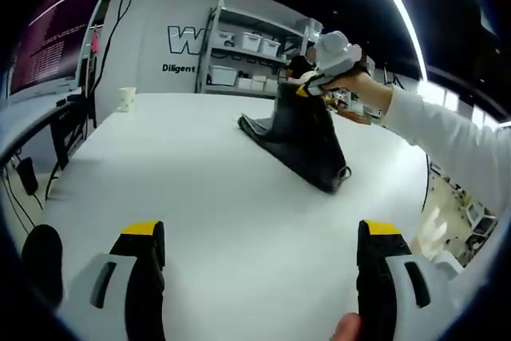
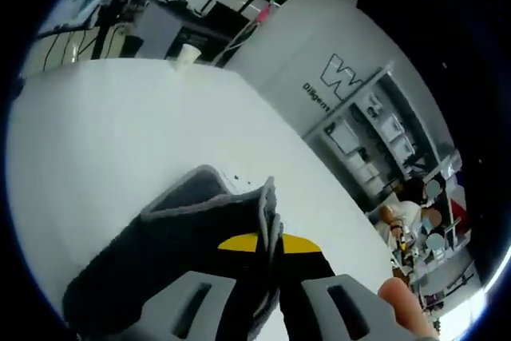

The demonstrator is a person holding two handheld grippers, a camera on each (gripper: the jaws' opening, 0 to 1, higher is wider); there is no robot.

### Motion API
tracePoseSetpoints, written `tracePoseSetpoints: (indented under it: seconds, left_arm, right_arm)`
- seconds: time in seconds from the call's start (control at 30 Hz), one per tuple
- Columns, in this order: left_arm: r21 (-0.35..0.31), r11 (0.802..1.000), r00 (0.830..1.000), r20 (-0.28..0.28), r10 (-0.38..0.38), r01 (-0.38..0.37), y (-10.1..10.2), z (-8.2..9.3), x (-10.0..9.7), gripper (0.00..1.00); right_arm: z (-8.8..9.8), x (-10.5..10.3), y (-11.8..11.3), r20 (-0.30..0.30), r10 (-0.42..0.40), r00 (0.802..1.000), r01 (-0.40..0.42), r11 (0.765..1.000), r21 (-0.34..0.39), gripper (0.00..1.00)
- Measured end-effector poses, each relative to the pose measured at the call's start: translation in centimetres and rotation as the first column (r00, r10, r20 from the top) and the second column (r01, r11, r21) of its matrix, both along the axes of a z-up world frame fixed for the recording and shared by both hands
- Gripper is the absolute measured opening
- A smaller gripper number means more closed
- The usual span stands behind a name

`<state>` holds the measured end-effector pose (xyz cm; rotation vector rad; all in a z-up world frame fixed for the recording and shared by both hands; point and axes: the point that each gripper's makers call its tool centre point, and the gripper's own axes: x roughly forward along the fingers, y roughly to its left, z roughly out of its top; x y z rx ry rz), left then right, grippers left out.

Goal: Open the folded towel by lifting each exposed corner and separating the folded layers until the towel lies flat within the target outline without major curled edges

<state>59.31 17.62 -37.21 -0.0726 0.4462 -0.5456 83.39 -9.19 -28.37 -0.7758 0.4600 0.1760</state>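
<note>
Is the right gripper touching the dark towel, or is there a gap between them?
Touching. In the right gripper view the right gripper has its jaws shut on a fold of the towel; the left gripper view shows it lifting the towel off the table.

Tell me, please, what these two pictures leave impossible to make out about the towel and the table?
- Left gripper view: the lifted dark towel hides the table behind it; no target outline can be made out.
- Right gripper view: the right gripper, shut on the towel, covers the pinched edge.
- The paper cup is too small to see into.
</note>
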Motion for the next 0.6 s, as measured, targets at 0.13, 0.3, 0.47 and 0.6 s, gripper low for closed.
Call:
tracePoseSetpoints:
  seconds: [0.13,0.3,0.47,0.6]
  left_arm:
    - [0.011,1.000,1.000,0.009,-0.006,0.006,-0.4,0.5,-0.4,1.00]
    - [0.031,0.999,1.000,0.021,-0.015,0.014,-1.3,1.1,-0.8,1.00]
    - [0.051,0.998,0.999,0.031,-0.036,0.034,-2.4,1.5,-1.2,1.00]
    - [0.062,0.997,0.998,0.036,-0.056,0.053,-3.3,1.8,-1.4,1.00]
  right_arm:
    - [-0.1,-2.2,-2.0,-0.015,-0.011,1.000,0.012,0.999,0.053,0.01]
    - [-0.9,-5.3,-6.0,-0.038,-0.043,0.998,0.047,0.993,0.113,0.01]
    - [-2.5,-7.5,-9.2,-0.079,-0.084,0.993,0.095,0.984,0.150,0.01]
    - [-3.7,-8.9,-11.6,-0.097,-0.116,0.989,0.132,0.974,0.184,0.01]
